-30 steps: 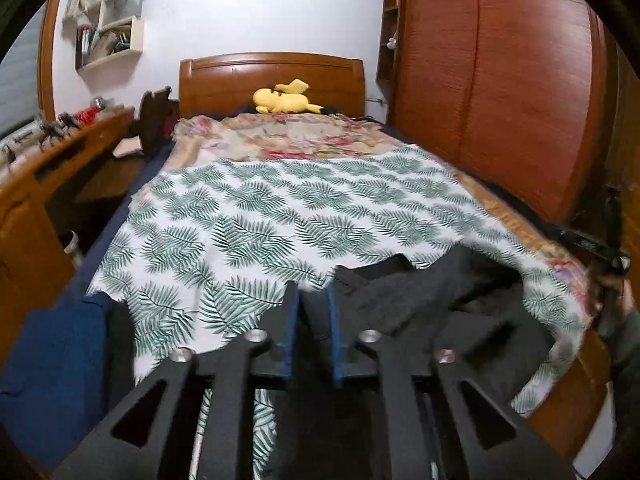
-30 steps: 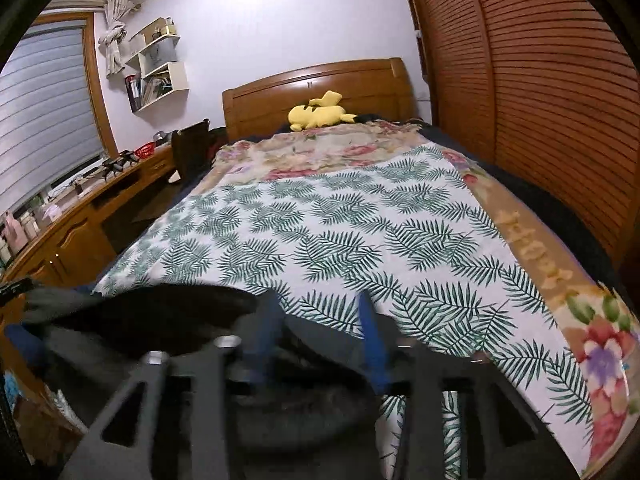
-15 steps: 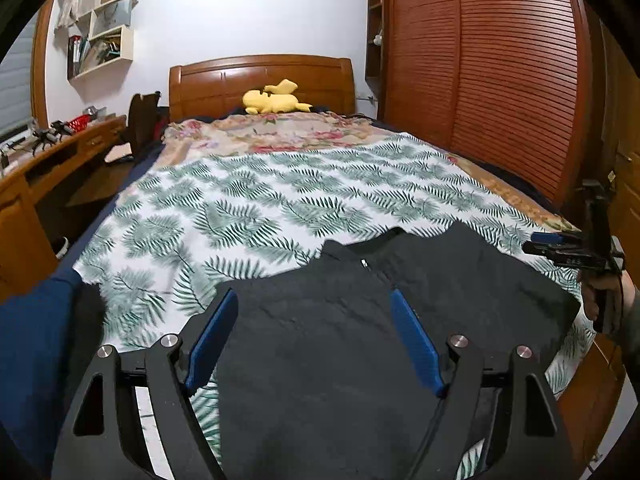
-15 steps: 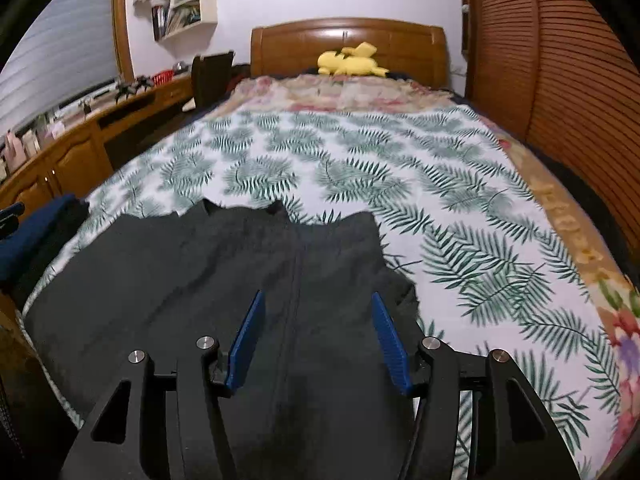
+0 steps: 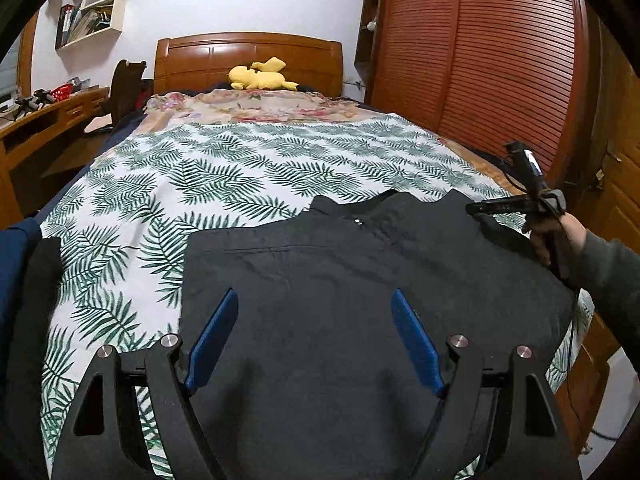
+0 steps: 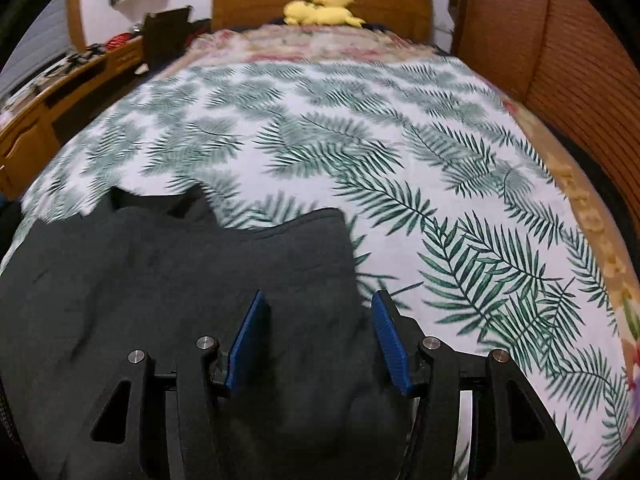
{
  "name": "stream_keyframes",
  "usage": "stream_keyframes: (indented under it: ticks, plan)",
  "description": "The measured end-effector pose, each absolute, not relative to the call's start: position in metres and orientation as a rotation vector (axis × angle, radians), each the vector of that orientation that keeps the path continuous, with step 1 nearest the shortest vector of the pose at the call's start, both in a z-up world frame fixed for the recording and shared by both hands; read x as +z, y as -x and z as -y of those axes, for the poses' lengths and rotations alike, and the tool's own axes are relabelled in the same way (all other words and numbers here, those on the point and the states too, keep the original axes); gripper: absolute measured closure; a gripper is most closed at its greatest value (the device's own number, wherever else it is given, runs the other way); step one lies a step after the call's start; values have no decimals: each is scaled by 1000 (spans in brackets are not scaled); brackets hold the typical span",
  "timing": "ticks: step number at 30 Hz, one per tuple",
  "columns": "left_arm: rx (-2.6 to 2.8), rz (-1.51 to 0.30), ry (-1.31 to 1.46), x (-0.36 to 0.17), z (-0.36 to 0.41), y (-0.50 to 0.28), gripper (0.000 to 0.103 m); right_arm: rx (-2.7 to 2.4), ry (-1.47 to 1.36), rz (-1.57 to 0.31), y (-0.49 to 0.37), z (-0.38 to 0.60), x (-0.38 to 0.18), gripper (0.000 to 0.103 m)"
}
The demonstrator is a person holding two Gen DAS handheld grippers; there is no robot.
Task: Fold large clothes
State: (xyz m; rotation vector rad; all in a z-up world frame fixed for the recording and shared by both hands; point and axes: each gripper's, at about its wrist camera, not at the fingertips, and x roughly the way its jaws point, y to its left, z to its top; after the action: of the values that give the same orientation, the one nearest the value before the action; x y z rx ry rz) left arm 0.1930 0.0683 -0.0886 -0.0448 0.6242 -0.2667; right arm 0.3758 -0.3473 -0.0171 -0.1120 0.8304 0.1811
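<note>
A large black garment (image 5: 320, 264) lies spread flat on the near end of the bed, collar and zip pointing to the headboard. My left gripper (image 5: 313, 294) hovers over its near left part, jaws wide open, nothing between the pads. In the right wrist view the same garment (image 6: 160, 264) fills the lower left. My right gripper (image 6: 319, 296) stands open above its right edge, pads clear of the cloth. The left wrist view also catches the right gripper (image 5: 520, 200) at the garment's far right corner, held by a hand (image 5: 560, 236).
The leaf-print bedspread (image 5: 200, 168) covers the bed beyond the garment. A yellow plush toy (image 5: 260, 76) lies by the wooden headboard. A slatted wardrobe (image 5: 480, 80) runs along the right, a desk (image 5: 40, 120) along the left. Dark blue cloth (image 5: 16, 260) sits at the bed's left corner.
The left gripper was shut on the bunched, lifted garment; it has let go and opened wide. The garment now lies flat. Both grippers came lower, the right one shifting to the garment's right edge.
</note>
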Motion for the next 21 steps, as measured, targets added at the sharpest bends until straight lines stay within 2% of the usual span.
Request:
stream_keyframes:
  ticks: [9, 10, 11, 12, 14, 17, 21]
  plan:
    - [-267, -627, 40, -94, -74, -191, 23, 250, 24, -921, -415, 341, -30, 46]
    - [-268, -628, 40, -94, -73, -190, 23, 265, 36, -919, -416, 338, -30, 61]
    - [-269, -629, 39, -94, -72, -190, 23, 278, 58, -914, -417, 334, -29, 81]
    - [-270, -630, 39, -94, -72, -190, 23, 283, 99, -893, -414, 326, -25, 90]
    - [-275, -630, 37, -95, -69, -189, 23, 312, 138, -824, -407, 319, -15, 95]
    - [-285, -629, 25, -94, -64, -187, 23, 344, 172, -675, -389, 310, 10, 96]
    - [-300, -635, 26, -96, -60, -187, 23, 344, 205, -586, -381, 305, 35, 96]
